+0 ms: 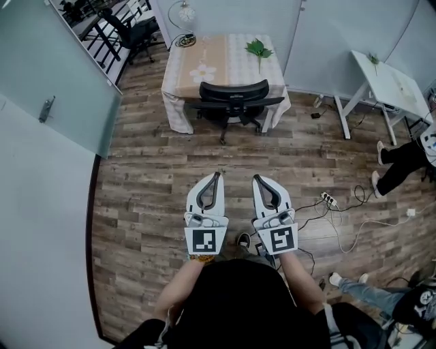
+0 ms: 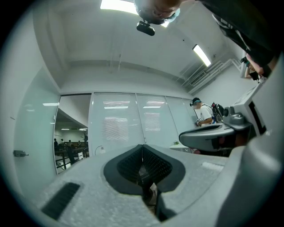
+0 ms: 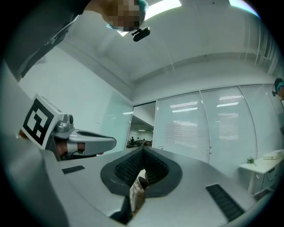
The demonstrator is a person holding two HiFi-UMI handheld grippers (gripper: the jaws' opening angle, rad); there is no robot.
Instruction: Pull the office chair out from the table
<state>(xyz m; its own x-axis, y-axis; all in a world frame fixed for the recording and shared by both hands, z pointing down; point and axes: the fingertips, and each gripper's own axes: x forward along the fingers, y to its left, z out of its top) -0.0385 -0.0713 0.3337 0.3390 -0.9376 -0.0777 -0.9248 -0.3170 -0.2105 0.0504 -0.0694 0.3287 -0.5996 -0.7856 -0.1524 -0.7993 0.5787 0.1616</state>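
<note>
Your left gripper [image 1: 217, 176] and right gripper [image 1: 257, 179] hover side by side above the floor [image 1: 146, 204], both jaws fully closed and empty. Well ahead, the chair [image 1: 234, 94] stands tucked against the bench [image 1: 197, 63].

Layout, placed from the table [image 1: 218, 54]:
- Office chair [image 1: 234, 92]: at the table's near edge, pushed in against it, backrest towards the camera
- Leaf sprig [image 1: 258, 49]: on the tabletop, right half
- Desk lamp [image 1: 182, 12]: at the table's far left corner
- Glass door [image 1: 68, 82]: left of the table, well apart
- Side table [image 1: 385, 82]: right of the table, well apart, by the wall
- Power strip [image 1: 329, 199]: on the floor, nearer than the table and to its right
- Person's legs [image 1: 398, 160]: far right, nearer than the side table
- Left gripper [image 1: 218, 175] and right gripper [image 1: 256, 178]: side by side before the chair, well apart from it, pointing towards the table
</note>
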